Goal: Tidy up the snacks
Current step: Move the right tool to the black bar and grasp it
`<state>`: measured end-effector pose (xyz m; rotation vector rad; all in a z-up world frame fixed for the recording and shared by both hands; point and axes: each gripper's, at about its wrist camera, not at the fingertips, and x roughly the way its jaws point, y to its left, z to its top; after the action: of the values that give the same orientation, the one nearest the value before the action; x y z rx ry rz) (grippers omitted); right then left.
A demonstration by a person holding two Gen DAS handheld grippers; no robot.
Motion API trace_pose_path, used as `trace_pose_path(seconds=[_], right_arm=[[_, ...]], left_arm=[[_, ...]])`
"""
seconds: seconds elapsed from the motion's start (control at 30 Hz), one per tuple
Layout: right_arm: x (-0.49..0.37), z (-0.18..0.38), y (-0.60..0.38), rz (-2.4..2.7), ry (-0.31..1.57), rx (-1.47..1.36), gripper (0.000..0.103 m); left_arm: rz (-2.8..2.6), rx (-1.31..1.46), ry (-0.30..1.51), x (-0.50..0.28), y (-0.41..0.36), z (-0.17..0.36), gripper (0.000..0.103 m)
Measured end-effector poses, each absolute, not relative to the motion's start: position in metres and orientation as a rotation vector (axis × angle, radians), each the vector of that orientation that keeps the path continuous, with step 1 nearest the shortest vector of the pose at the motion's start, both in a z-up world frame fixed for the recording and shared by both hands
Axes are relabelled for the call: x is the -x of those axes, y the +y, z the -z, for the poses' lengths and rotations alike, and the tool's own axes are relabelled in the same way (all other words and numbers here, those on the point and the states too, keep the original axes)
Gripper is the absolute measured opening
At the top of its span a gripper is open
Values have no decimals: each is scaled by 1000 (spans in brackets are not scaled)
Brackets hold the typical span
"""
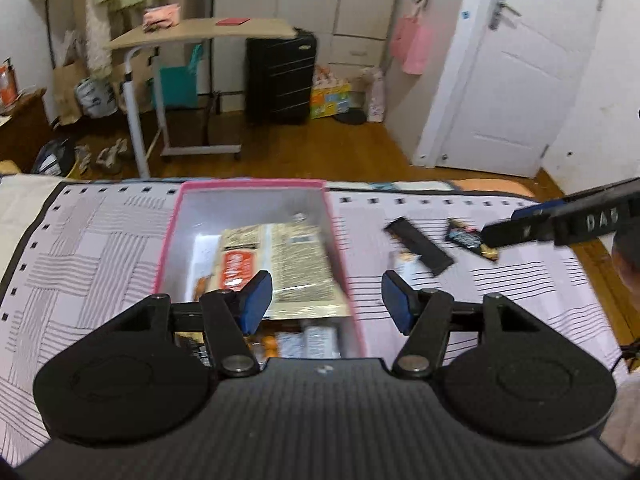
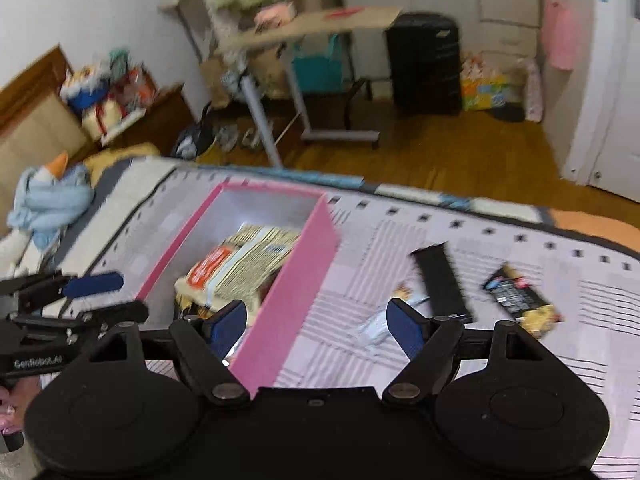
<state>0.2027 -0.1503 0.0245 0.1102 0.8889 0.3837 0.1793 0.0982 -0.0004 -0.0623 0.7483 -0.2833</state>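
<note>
Both grippers hanging over the bed (image 1: pixel 100 240), nothing held; left gripper (image 1: pixel 326 300) jaws apart above the pink box (image 1: pixel 172 240), right gripper (image 2: pixel 316 326) jaws wide apart over the box's near wall; tan snack pack (image 1: pixel 280 256) lying inside the box; black bar (image 1: pixel 420 246), dark wrapper (image 1: pixel 472 240) and a small pale packet (image 2: pixel 380 320) lying on the blanket right of the box

Both tools are matte black. The left gripper (image 1: pixel 326 298) has a ribbed, carbon-weave body, two round lobes, silver pivot bolts and blue pads (image 1: pixel 256 296). The right gripper (image 2: pixel 316 320) matches it, with a smoother body. White lettering on the side, blurred, seems to read "GenRobot.AI".
</note>
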Motion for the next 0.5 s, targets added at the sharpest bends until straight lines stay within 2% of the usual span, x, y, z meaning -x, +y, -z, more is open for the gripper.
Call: trace_pose_path(seconds=[0.23,0.5], right_arm=[[-191,-20,-204,-342,809,-188,81],[-201,14,-237,-329,667,-140,80]], left_arm=[[359,0,715,-169,38,-6,62],[404,-23,733,-195,-27,20,62]])
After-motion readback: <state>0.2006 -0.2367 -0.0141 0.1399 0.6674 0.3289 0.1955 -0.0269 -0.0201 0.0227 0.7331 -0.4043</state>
